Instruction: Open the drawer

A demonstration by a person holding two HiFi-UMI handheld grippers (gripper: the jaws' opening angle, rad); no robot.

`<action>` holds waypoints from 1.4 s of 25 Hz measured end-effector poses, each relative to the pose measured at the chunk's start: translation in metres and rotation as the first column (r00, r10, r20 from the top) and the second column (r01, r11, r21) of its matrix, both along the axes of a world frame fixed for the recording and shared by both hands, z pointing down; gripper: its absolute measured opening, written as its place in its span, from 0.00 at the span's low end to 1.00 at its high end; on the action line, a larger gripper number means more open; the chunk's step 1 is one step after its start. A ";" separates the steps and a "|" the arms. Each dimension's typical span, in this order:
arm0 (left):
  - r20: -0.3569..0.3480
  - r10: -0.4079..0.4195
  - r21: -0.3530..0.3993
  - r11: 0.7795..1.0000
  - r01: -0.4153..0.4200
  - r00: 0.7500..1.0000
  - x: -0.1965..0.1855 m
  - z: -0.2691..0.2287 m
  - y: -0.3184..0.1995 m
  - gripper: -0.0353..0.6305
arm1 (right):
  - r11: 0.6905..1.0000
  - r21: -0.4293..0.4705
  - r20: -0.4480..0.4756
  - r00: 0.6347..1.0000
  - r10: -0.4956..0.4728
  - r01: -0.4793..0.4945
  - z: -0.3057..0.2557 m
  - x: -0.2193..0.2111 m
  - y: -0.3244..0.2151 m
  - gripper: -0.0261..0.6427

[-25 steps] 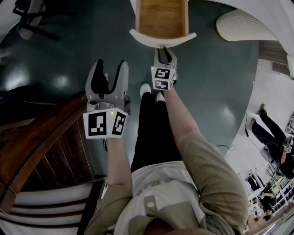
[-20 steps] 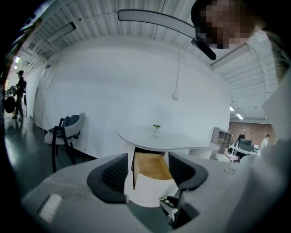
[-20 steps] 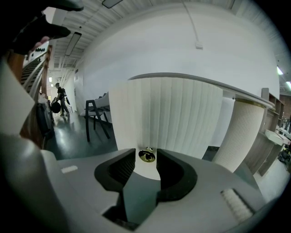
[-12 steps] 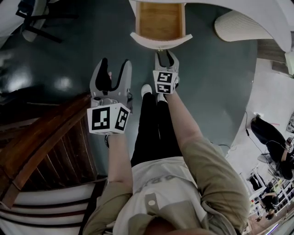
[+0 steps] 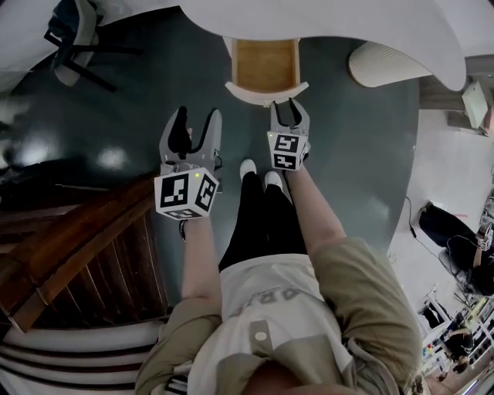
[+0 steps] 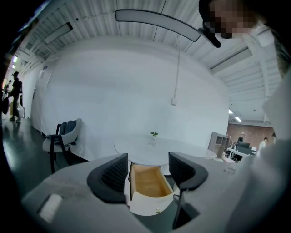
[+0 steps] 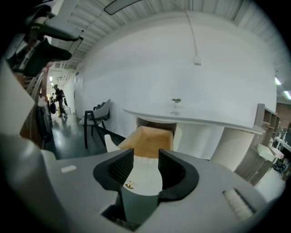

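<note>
Right tool (image 5: 289,108): jaws partly apart, with no grip on anything; its tips sit just short of the curved white front of the drawer (image 5: 265,65) and point at it.
Left tool (image 5: 197,123): jaws wide apart and empty; it is held to the left of the drawer front and farther from it than the right tool.
Drawer state: pulled well out from under the desk (image 5: 324,19), its pale wooden inside bare.
Knob (image 7: 129,185): a small brass one low on the drawer front; in the right gripper view it shows in the gap near the left pad, with neither pad on it.
Desk: white with a rounded edge, directly above the back of the drawer; a small plant (image 6: 154,134) stands on top.
Ribbed pedestal (image 5: 382,62): right of the drawer, under the desk.
Chair (image 5: 77,31): dark-legged, well off to the drawer's left.
Shoes (image 5: 245,168): white, on the dark floor in front of the drawer, between the two tools.
</note>
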State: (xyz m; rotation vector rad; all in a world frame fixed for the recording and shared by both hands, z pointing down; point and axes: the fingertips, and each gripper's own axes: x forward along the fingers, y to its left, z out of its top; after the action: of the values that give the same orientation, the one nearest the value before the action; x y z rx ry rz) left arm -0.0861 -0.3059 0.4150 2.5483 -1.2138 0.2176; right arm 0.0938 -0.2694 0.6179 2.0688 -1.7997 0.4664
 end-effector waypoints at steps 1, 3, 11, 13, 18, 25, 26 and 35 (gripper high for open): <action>-0.002 -0.003 0.007 1.000 0.003 1.000 0.000 -0.009 -0.002 0.48 | 1.000 0.015 -0.002 1.000 0.006 -0.006 -0.014 0.005 -0.001 0.30; -0.008 -0.006 0.018 1.000 0.007 1.000 0.000 -0.025 -0.007 0.48 | 0.998 0.055 -0.005 1.000 0.022 -0.022 -0.046 0.016 -0.003 0.30; -0.041 -0.015 0.052 0.998 0.018 0.999 -0.005 -0.073 -0.029 0.48 | 0.965 0.261 -0.052 0.997 0.054 -0.039 -0.186 0.052 -0.004 0.30; -0.044 -0.012 0.072 0.997 0.015 0.999 -0.004 -0.085 -0.033 0.48 | 0.953 0.301 -0.050 0.998 0.044 -0.027 -0.215 0.058 -0.002 0.30; -0.045 0.004 0.124 0.992 0.001 0.999 0.004 -0.113 -0.040 0.48 | 0.935 0.353 -0.103 0.994 0.034 0.005 -0.276 0.075 0.002 0.29; -0.043 0.003 0.213 0.977 0.006 0.999 0.009 -0.151 -0.044 0.41 | 0.906 0.423 -0.098 0.994 0.046 0.000 -0.340 0.081 0.009 0.18; -0.042 -0.001 0.231 0.973 0.010 0.999 0.009 -0.156 -0.044 0.37 | 0.900 0.435 -0.090 0.995 0.046 -0.002 -0.348 0.082 0.010 0.15; -0.055 -0.036 0.333 0.941 0.052 0.998 0.009 -0.178 -0.039 0.06 | 0.865 0.502 -0.037 0.998 0.042 -0.018 -0.378 0.084 0.011 0.05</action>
State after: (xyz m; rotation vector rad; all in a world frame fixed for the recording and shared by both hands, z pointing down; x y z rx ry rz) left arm -0.0768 -0.3447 0.2372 2.7865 -1.3903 -0.0680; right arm 0.1778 -0.2581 0.2396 2.4163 -2.0221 -0.0639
